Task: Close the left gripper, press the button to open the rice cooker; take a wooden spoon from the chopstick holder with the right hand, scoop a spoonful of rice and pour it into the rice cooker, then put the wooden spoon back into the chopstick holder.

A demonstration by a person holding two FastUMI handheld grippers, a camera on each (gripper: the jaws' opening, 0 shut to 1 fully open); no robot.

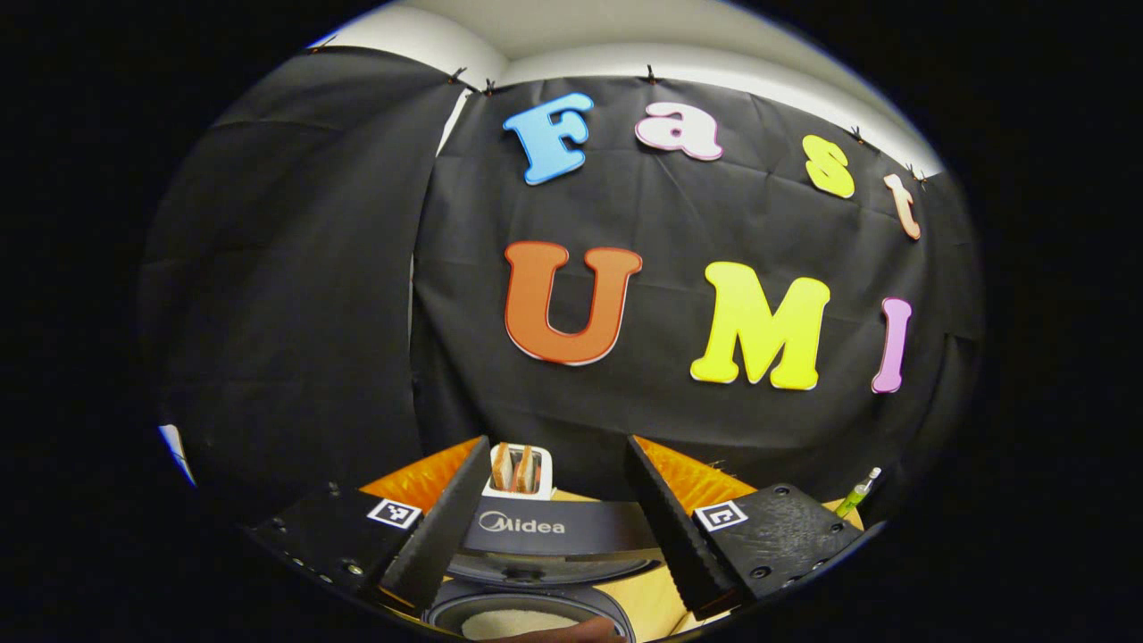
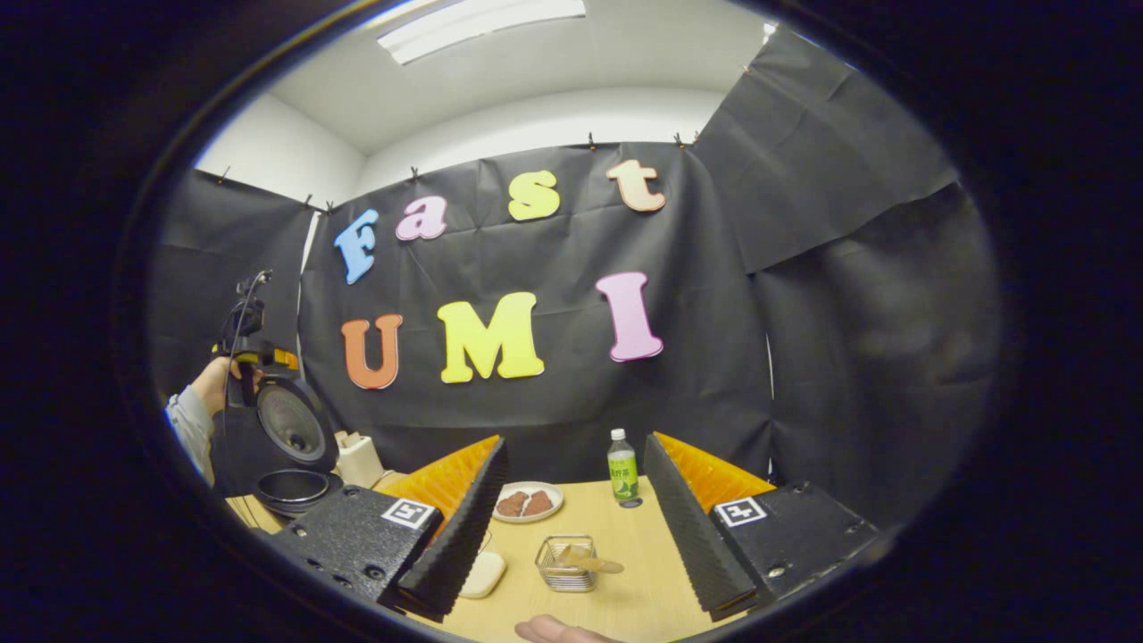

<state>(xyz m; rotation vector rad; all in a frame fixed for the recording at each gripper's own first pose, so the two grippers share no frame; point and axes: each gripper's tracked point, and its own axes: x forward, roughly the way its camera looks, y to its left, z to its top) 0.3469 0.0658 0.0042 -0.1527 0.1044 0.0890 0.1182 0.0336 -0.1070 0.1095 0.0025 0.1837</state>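
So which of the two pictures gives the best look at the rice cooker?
The right gripper view: the whole rice cooker stands at the table's left end, lid raised, pot open. The left gripper view sits right above the cooker, so you catch just its lid edge and part of the pot with rice inside.

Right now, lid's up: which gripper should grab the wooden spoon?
Right, probably. The right gripper has its jaws open around the wire holder with the wooden spoon, close ahead on the table. The left gripper hangs over the open rice cooker, off to the side.
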